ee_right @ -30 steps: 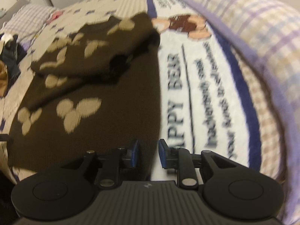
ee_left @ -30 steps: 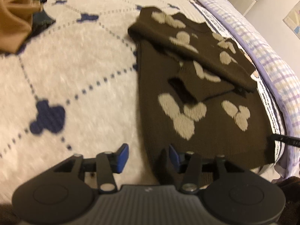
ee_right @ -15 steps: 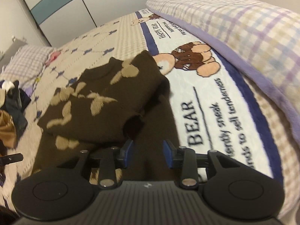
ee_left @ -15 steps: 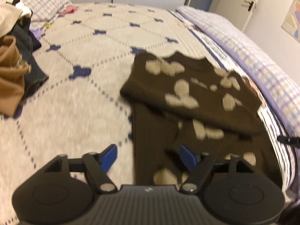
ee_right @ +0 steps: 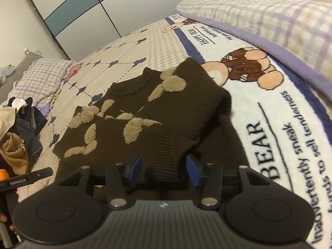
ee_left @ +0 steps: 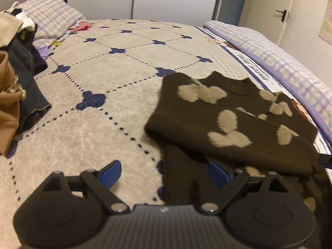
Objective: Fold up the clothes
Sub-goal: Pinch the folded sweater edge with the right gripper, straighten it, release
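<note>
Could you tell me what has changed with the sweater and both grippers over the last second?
Both grippers have pulled back from the brown sweater, so more of the bed shows. The left gripper and right gripper jaws are opening; sweater cloth lies between them, unpinched. The sweater stays folded over on the bed, and the clothes pile is unmoved.

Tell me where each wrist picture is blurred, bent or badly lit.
Left wrist: the brown sweater is smeared by motion, the dark clothes pile sits in dim warm light, and the bed's edges curve. Right wrist: the sweater's knit is crisp, while the blanket lettering bows with the fisheye.
</note>
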Motion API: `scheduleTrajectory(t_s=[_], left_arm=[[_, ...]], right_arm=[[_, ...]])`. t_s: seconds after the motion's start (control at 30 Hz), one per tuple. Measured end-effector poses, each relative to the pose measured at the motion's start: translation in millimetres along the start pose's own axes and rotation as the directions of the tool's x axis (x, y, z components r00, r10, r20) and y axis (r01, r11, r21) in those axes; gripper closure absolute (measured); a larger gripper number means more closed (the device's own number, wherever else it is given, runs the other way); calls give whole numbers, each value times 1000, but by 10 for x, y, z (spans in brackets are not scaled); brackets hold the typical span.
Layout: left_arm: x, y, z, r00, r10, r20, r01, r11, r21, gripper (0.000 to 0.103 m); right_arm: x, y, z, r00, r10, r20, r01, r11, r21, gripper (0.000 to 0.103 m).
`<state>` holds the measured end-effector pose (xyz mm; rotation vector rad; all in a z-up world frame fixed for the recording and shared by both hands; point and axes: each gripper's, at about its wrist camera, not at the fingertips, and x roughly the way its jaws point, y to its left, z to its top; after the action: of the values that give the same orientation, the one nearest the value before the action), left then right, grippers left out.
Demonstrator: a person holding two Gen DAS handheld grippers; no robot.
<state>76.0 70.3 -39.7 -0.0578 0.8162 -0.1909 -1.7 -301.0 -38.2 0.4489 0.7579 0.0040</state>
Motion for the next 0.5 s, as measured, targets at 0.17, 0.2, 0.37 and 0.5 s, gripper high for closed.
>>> scheduleTrajectory(t_s=[0.17, 0.2, 0.37, 0.5], left_arm=[[101, 98, -40, 999, -4, 42, 5, 1000, -16, 3], [113, 117, -49, 998, -9, 58, 10, 1000, -17, 1], [197, 161, -69, 995, -39, 97, 39, 999, 7, 0], [259, 77, -71, 995, -33, 92, 25, 996, 88, 0]], right_arm=[[89, 25, -15, 1000, 8, 22, -8, 1000, 9, 44], [99, 24, -15, 1000, 11, 28, -11, 1000, 17, 44], [130, 10, -2, 997, 39, 63, -43, 997, 59, 40], [140, 0, 26, 994, 74, 87, -82, 992, 94, 41]])
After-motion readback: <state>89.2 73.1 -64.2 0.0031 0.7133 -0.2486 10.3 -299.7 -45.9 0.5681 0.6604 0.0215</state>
